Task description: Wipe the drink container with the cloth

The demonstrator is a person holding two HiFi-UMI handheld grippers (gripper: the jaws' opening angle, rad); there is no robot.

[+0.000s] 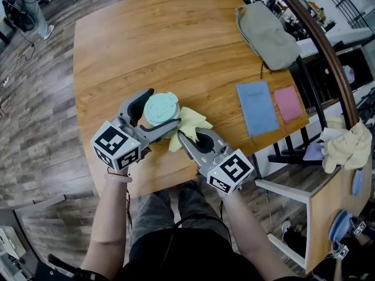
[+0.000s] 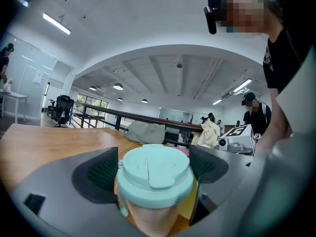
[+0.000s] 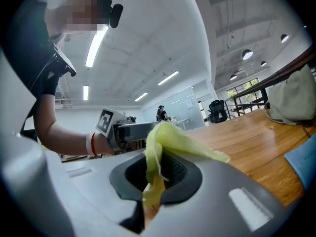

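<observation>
Mint-lidded cup [image 1: 160,109] | left gripper [image 1: 157,113] fingers clamped on cup | right gripper [image 1: 181,138] fingers pinching yellow cloth [image 1: 192,124]

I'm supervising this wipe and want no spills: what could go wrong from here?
1. The right gripper pinches only a fold of the yellow cloth; rubbing may pull it free.
2. The left gripper clamps the pale cup with the mint-green lid near the front edge of the wooden table; a hard push might tip it off.

Matt plastic drink container [image 2: 155,172]; soft cloth [image 3: 170,139]; wood table [image 1: 176,45].
</observation>
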